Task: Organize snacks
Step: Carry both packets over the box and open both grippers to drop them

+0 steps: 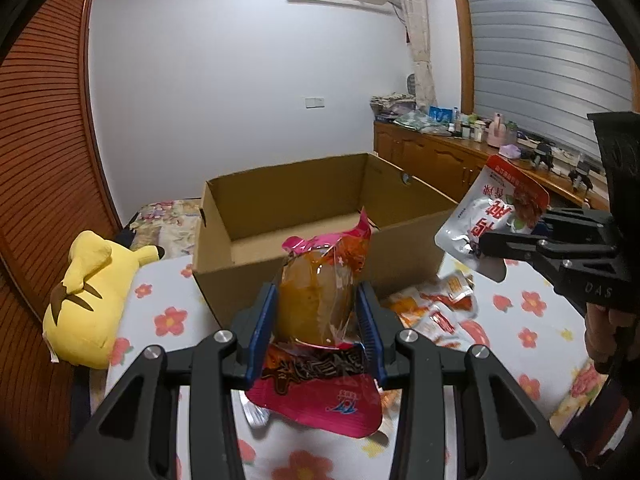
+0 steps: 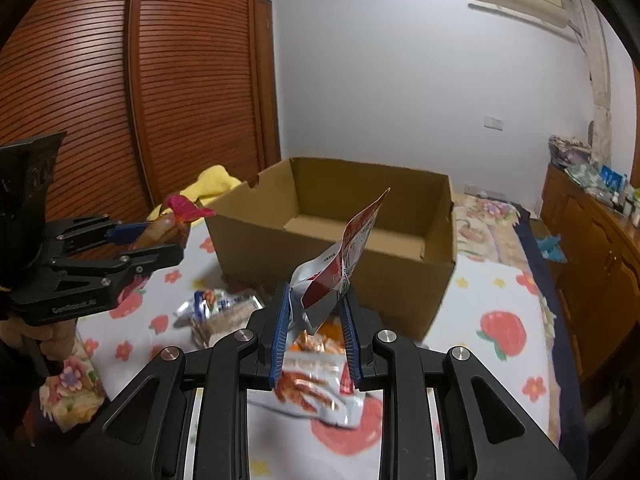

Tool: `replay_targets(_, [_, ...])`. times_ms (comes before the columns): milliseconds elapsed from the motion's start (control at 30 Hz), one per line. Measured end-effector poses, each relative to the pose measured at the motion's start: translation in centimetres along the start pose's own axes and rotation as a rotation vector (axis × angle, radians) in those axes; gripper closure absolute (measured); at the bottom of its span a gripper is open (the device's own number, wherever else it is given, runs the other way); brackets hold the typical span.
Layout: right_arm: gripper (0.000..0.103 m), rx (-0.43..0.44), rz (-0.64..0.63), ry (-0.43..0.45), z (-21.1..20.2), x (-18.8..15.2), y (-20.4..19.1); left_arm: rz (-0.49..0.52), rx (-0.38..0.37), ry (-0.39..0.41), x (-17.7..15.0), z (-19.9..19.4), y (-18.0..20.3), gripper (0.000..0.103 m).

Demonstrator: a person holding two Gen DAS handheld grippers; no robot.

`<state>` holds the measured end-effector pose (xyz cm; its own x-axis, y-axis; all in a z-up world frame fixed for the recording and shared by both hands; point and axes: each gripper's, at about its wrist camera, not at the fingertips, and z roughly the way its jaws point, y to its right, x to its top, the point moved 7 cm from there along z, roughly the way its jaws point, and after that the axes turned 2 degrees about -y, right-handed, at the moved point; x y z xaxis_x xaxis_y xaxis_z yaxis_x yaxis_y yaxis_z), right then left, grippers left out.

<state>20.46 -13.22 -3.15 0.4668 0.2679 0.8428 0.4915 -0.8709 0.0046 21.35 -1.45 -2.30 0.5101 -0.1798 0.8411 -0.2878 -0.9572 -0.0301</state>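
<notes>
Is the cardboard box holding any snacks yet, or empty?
Empty as far as visible: the cardboard box shows bare floor in both views; the near corners are hidden behind its front wall.

Cardboard box (image 1: 320, 208) plain brown. Left tool (image 1: 316, 312) black with blue pads, clamped on a pink-edged packet (image 1: 316, 300) with orange-brown contents. Right tool (image 2: 316, 320) same colours, pinching a white and red pouch (image 2: 340, 264). Bedsheet (image 1: 168, 304) white with red-orange flowers. Plush toy (image 1: 88, 292) yellow with brown stripes
</notes>
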Motion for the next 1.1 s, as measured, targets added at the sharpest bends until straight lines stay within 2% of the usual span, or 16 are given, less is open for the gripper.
replay_targets(300, [0.08,0.015,-0.015,0.015,2.9,4.3,0.5,0.01,0.022,0.019,3.8,0.9,-2.1,0.064])
replay_targets(467, [0.08,0.008,-0.03,-0.01,5.4,6.0,0.8,0.027,0.035,0.021,6.0,2.2,-3.0,0.064])
replay_targets(767, [0.08,-0.01,-0.012,-0.116,10.7,6.2,3.4,0.04,0.021,-0.032,7.7,6.6,-3.1,0.064])
replay_targets(1100, [0.079,-0.008,0.01,-0.215,13.5,4.9,5.2,0.05,0.011,-0.087,7.8,10.9,-2.8,0.064])
